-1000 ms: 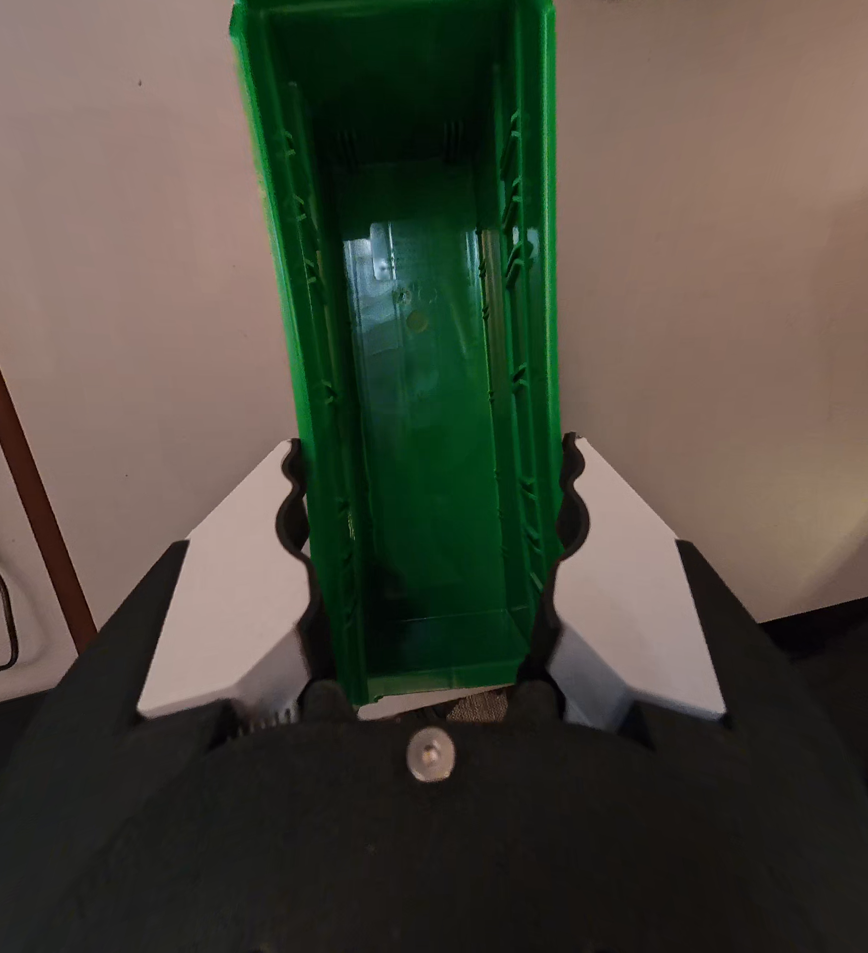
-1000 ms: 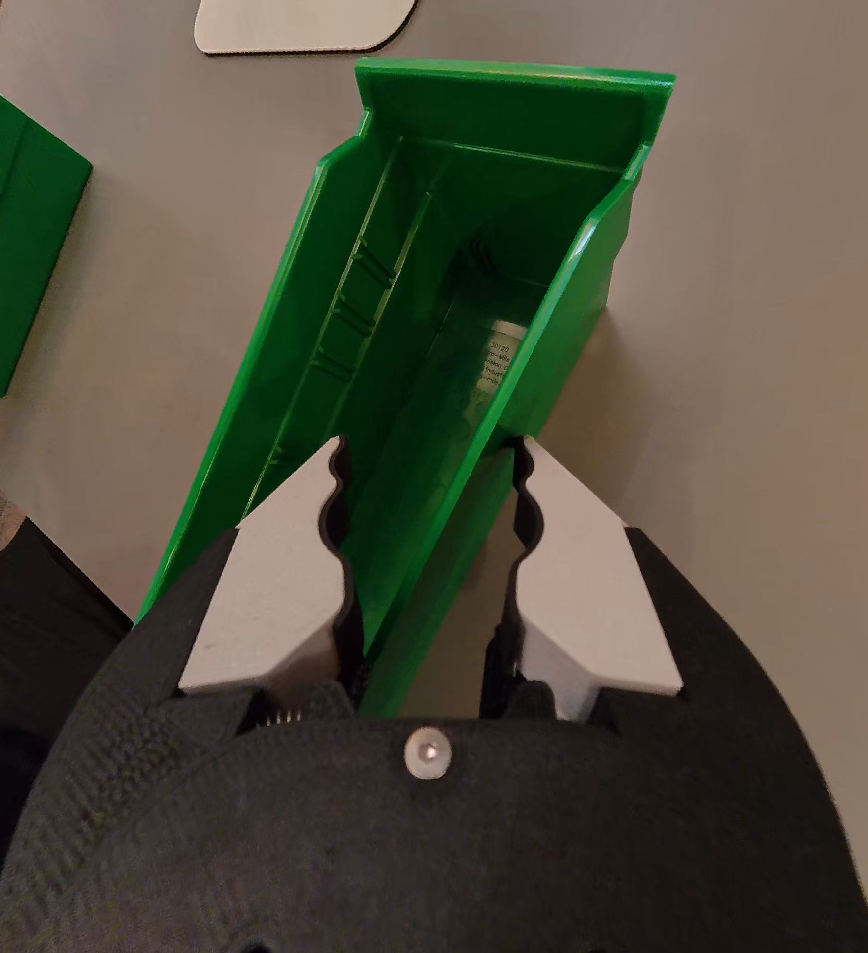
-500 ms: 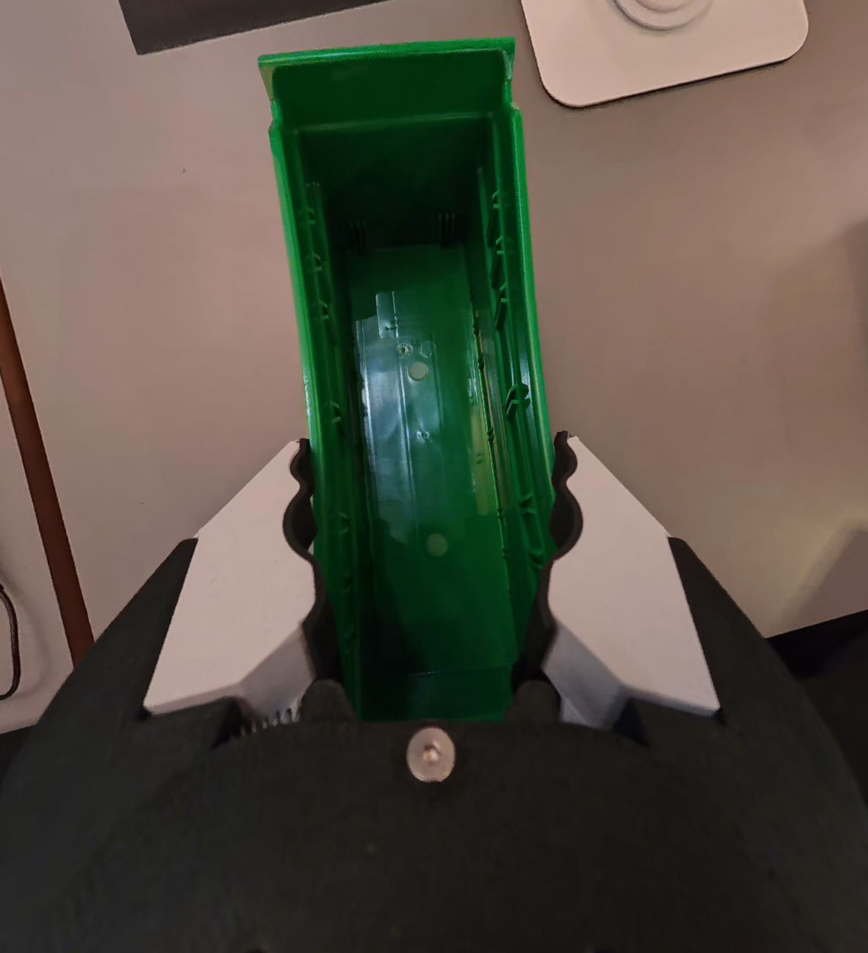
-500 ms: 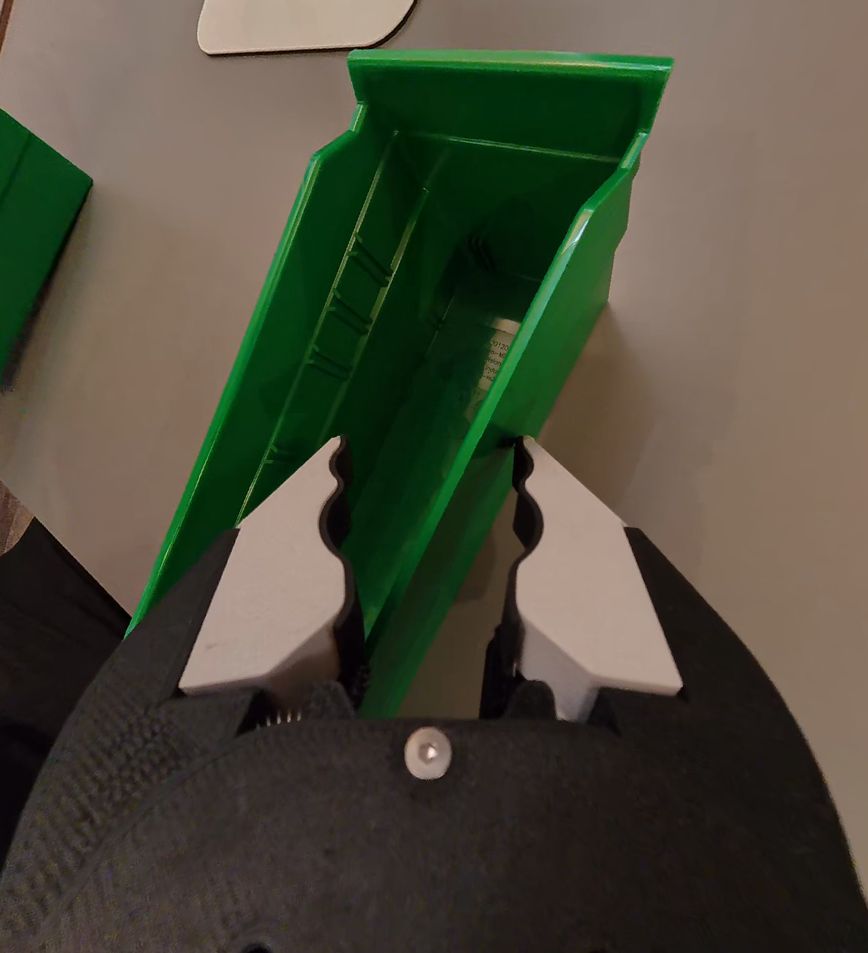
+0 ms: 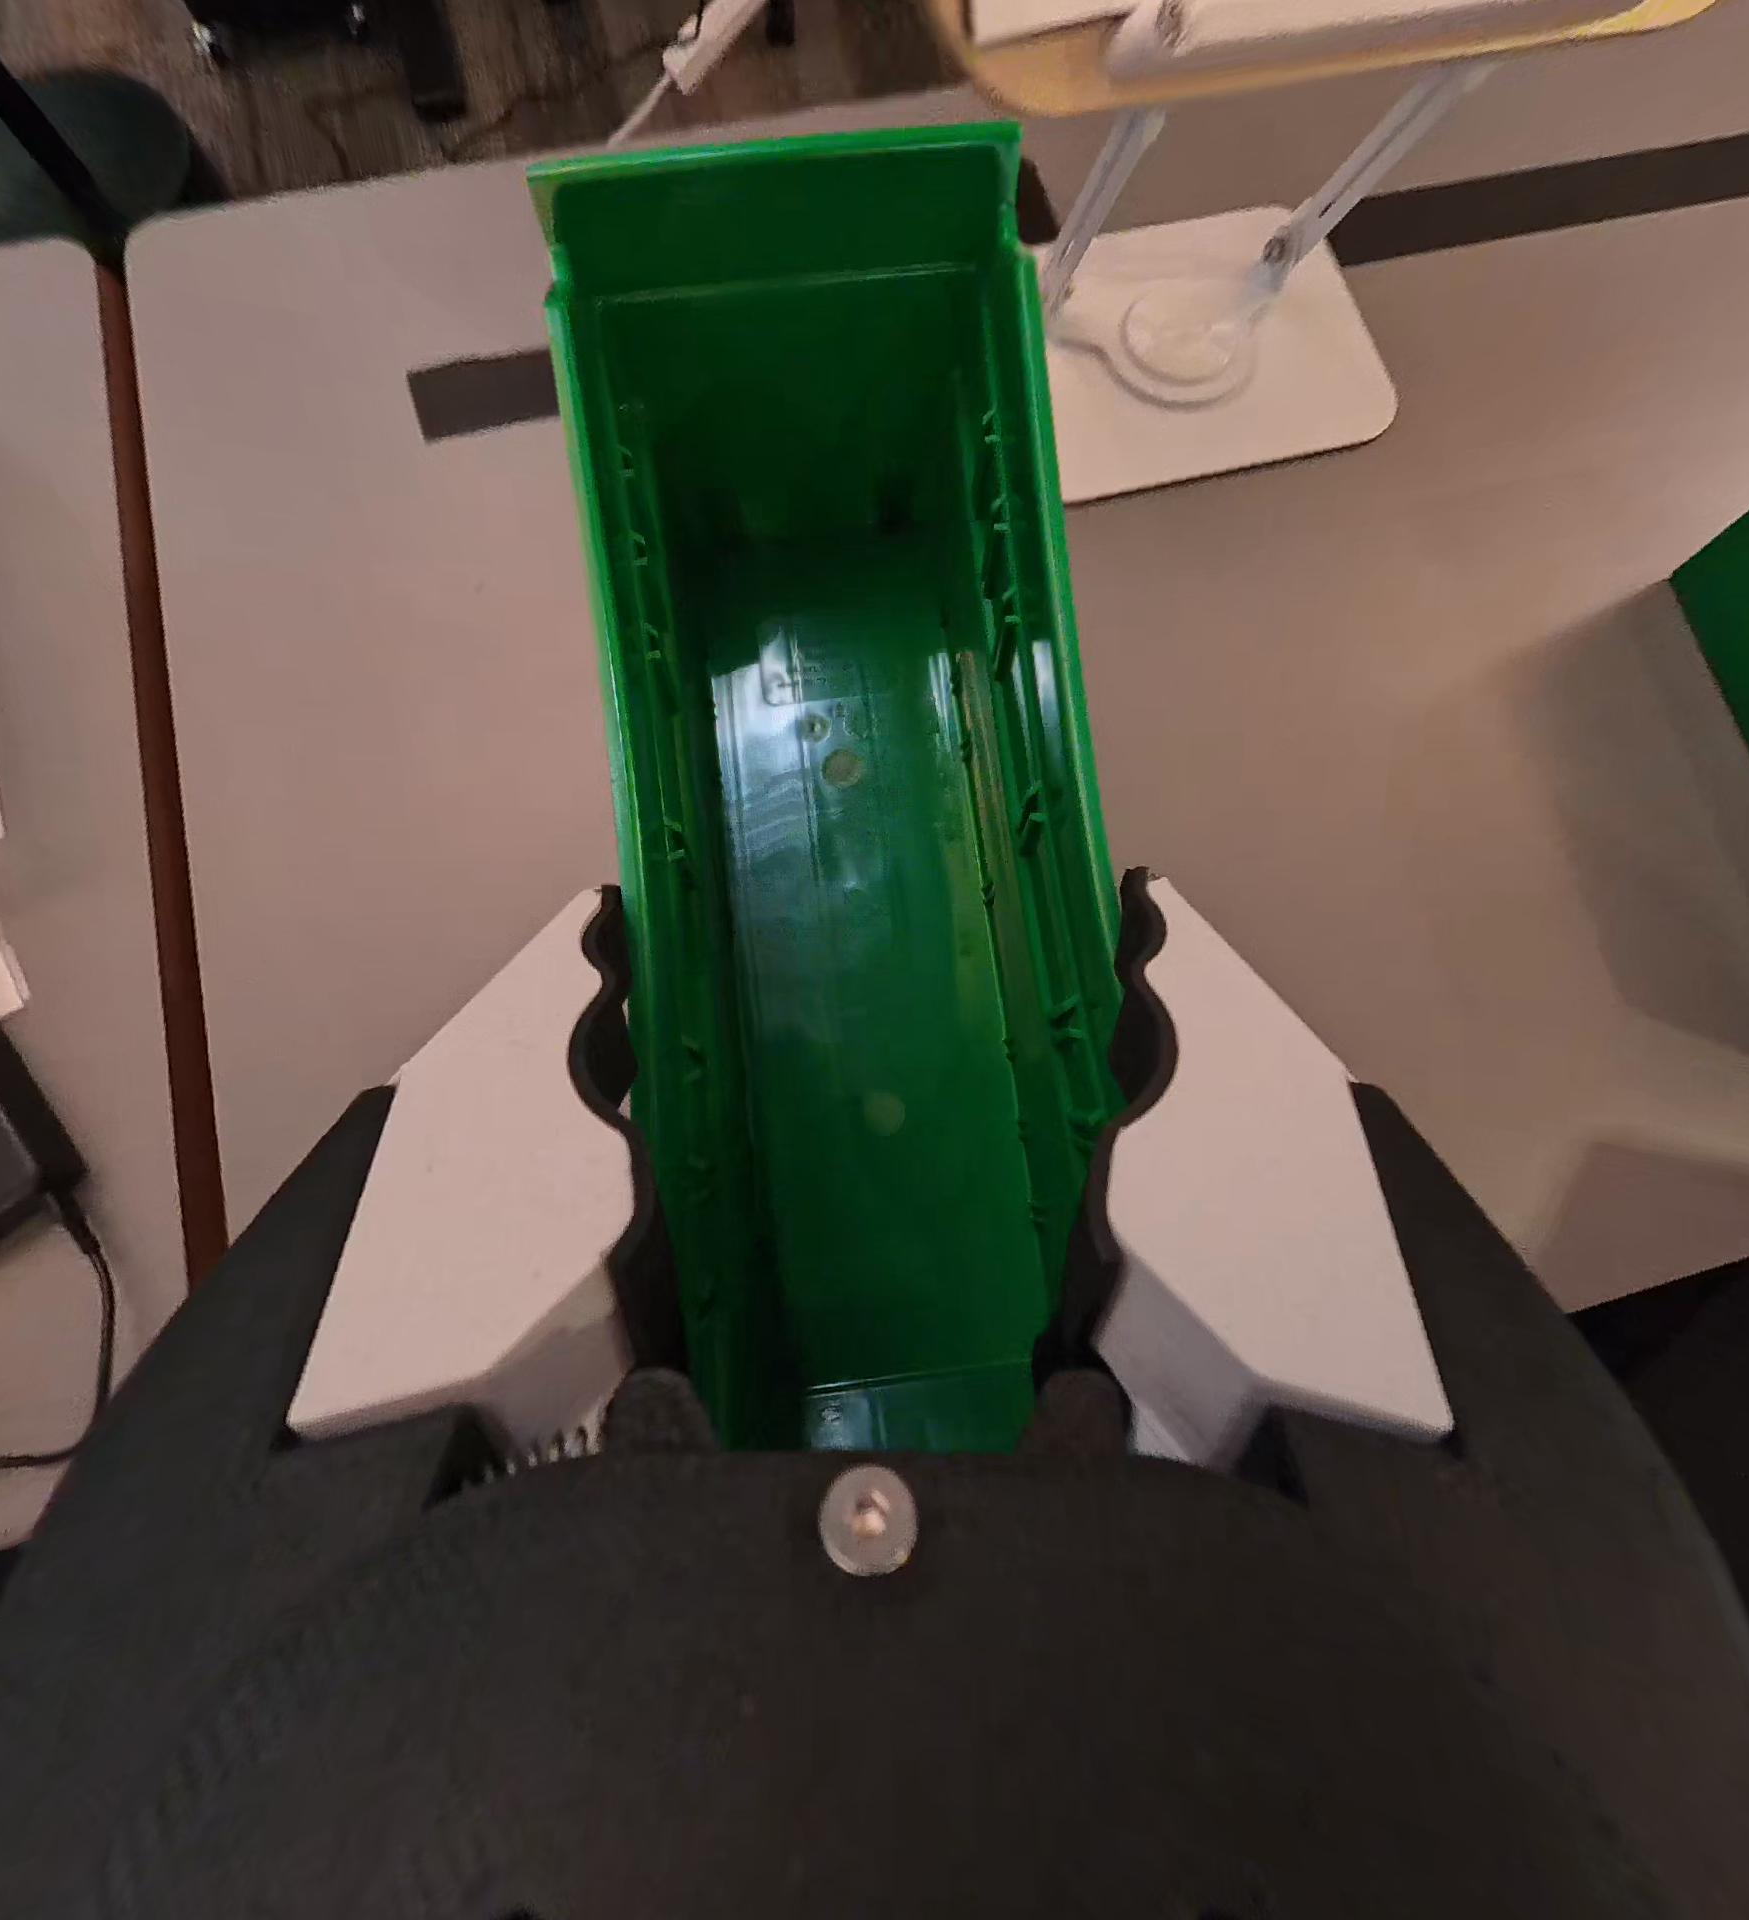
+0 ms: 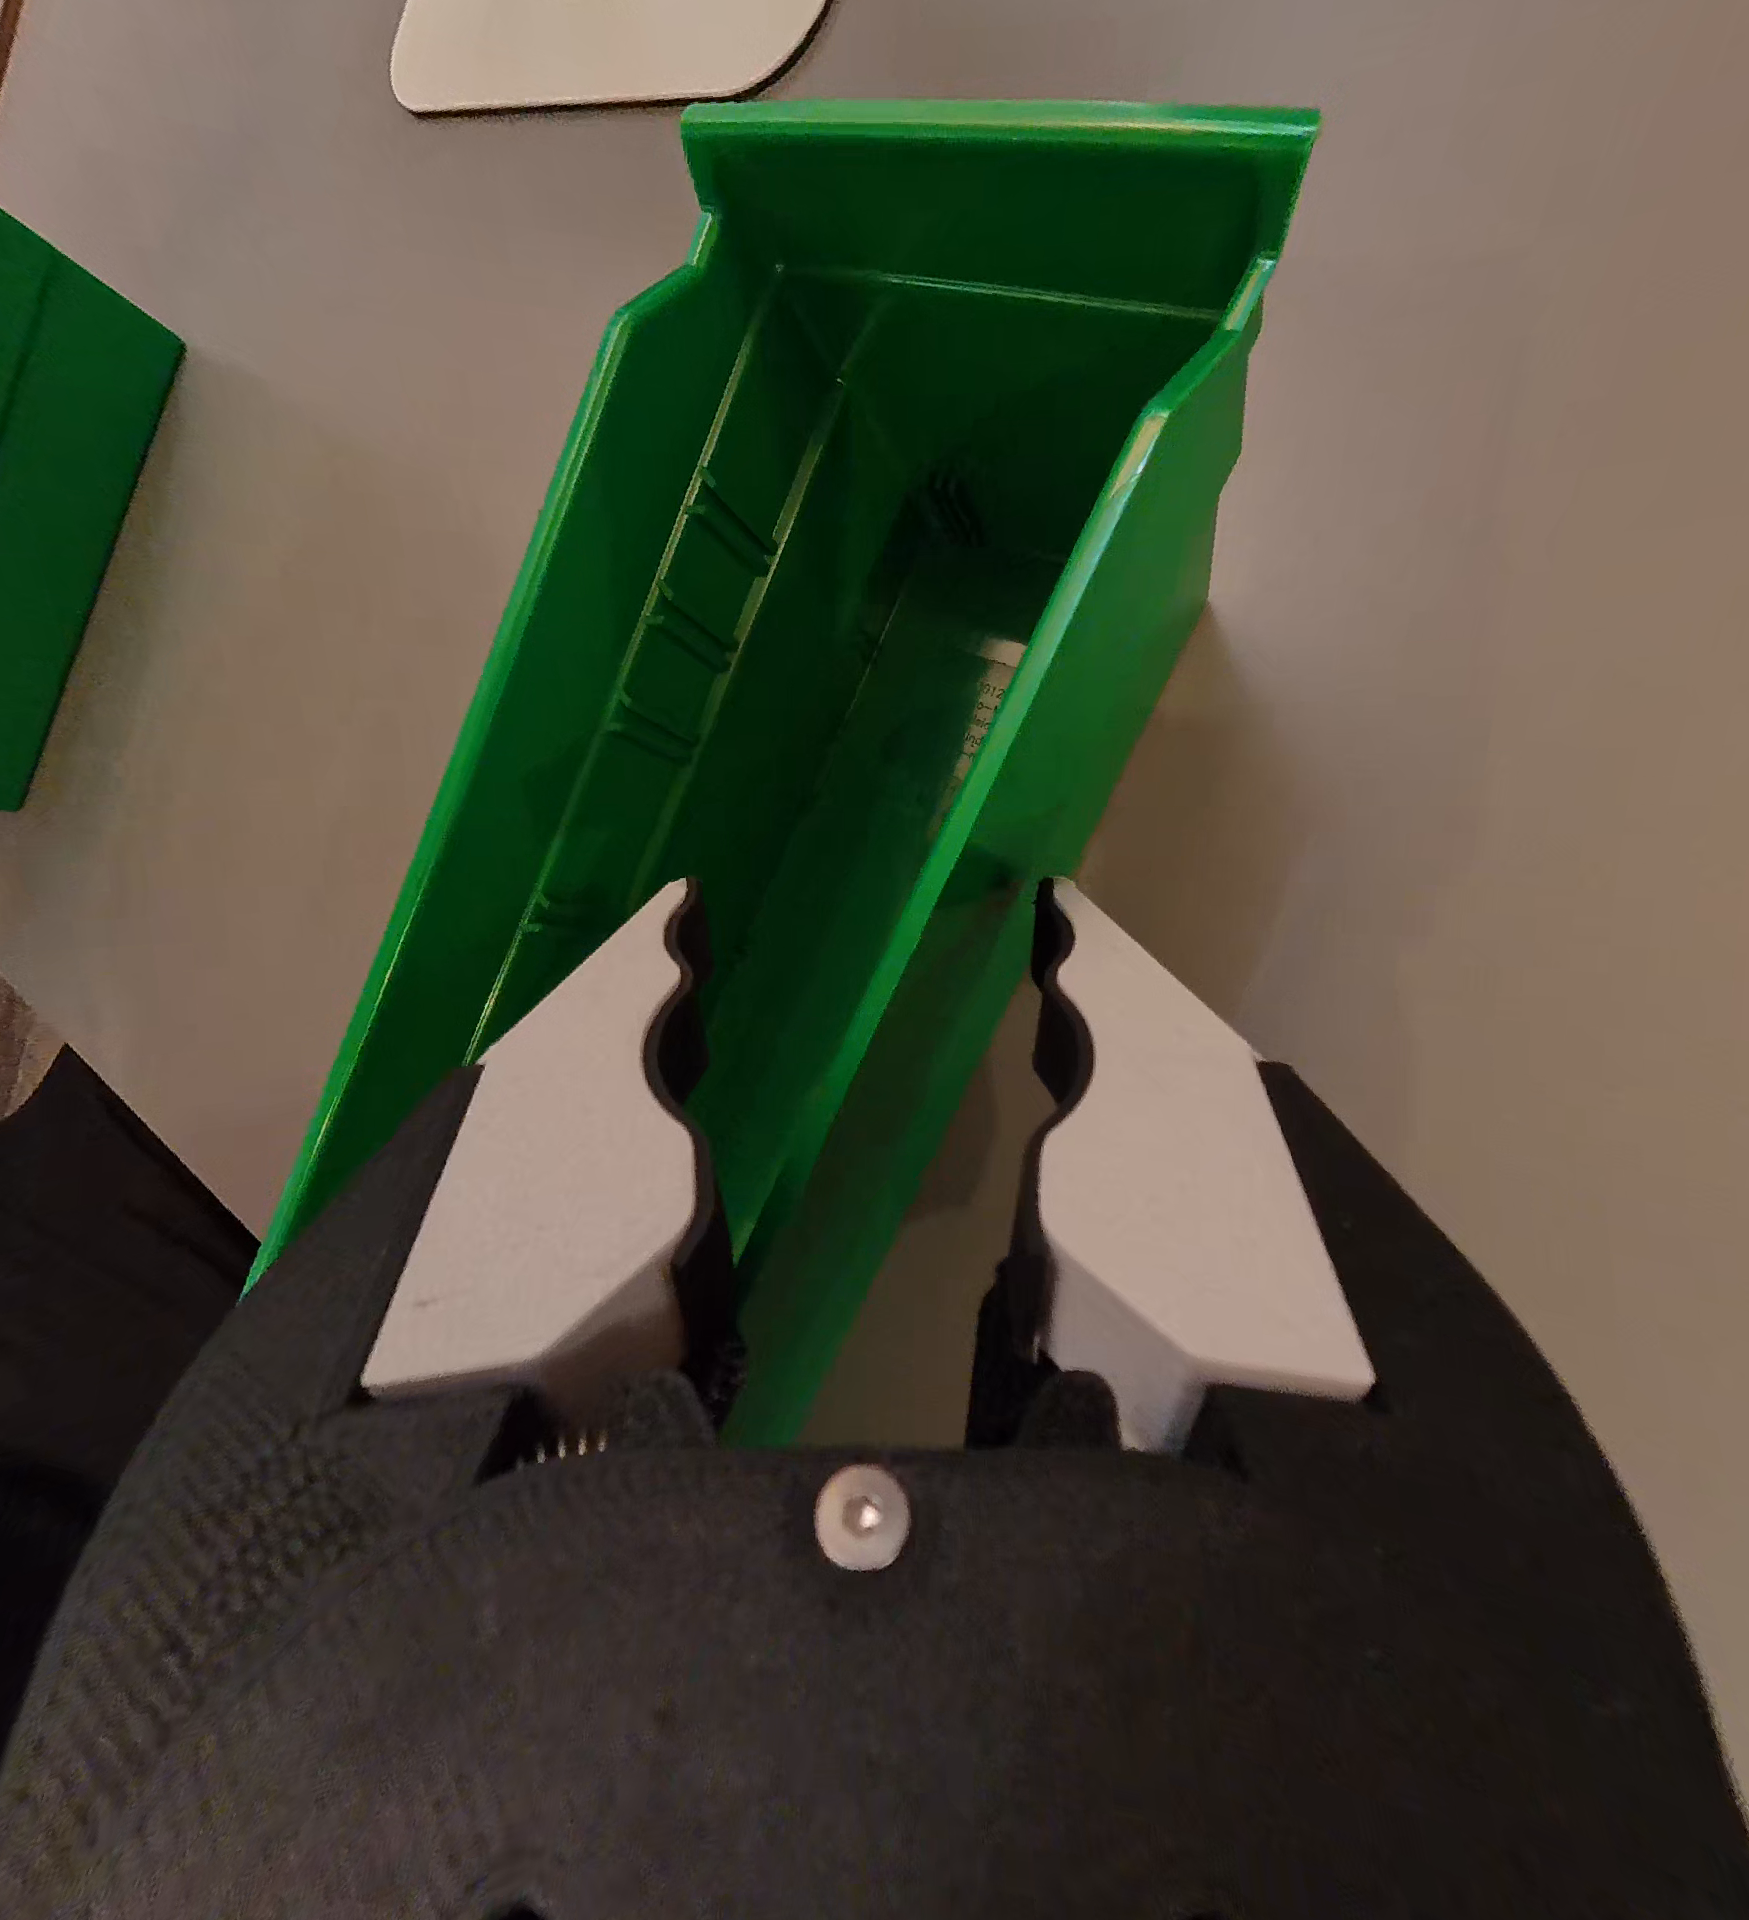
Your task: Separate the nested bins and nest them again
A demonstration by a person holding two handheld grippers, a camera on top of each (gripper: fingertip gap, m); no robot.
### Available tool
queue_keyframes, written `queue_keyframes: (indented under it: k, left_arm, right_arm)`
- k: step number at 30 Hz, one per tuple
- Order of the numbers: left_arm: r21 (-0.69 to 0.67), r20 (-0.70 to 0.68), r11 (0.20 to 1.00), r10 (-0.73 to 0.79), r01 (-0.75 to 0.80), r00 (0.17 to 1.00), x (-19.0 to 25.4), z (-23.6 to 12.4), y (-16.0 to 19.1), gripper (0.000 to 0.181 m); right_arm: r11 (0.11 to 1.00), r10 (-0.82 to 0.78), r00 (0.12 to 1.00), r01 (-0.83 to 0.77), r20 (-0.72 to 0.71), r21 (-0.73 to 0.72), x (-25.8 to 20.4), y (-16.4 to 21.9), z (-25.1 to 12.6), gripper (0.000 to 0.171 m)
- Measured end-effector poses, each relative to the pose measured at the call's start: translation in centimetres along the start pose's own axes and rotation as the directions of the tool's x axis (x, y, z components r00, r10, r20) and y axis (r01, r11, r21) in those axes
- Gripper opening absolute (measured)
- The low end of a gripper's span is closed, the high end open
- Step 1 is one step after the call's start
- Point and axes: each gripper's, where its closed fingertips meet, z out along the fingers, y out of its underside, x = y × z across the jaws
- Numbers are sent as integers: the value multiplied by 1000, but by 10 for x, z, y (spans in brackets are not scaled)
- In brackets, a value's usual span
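Raised since before, left tool grips green bin.

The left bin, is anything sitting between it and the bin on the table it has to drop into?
Nothing visible. The left tool holds its green bin by both side walls; the right tool straddles one wall of the other bin, whose cavity looks empty. Only bare table lies between them.

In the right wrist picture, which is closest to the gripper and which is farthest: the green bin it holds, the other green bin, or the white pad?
From the right gripper:
1. The held green bin, with one side wall between the gripper's fingers, straight ahead.
2. The other green bin, off to the left edge.
3. The white pad, farthest, at the top on the grey table.
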Motion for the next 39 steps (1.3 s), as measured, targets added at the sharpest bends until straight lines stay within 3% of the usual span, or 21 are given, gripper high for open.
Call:
queue_keyframes:
  k: [6,9,14,21,27,31,33,35,39]
  left_arm:
    - [105,-43,990,94,-89,995,54,-29,-41,93]
    - [138,-103,983,136,-121,985,97,-26,-56,96]
    - [67,-266,980,197,-186,944,181,29,-37,96]
    - [-63,-411,980,146,-188,900,263,122,16,98]
    - [-110,-363,970,165,-218,917,290,163,46,102]
    - [-98,-356,972,164,-211,920,299,164,44,108]
    - [-101,-401,972,154,-211,903,306,157,45,102]
    - [-120,-455,965,157,-235,877,310,150,49,118]
    - [-141,-490,963,132,-227,862,292,140,51,98]
  right_arm:
    - [1000,-3,1000,3,2,-14,-1,2,3,61]
    - [999,-7,1000,6,-8,-32,1,5,5,62]
    - [998,-9,1000,8,-12,-70,3,12,7,60]
    - [997,-10,1000,9,-18,-77,5,14,5,58]
    - [997,-2,1000,1,-17,-71,7,13,3,57]
    - [997,-1,1000,0,-12,-73,7,13,3,56]
    - [997,-3,1000,2,-13,-74,7,14,3,56]
    - [997,-1,1000,1,-11,-76,7,14,3,56]
    - [996,-3,1000,2,-13,-85,8,16,1,53]
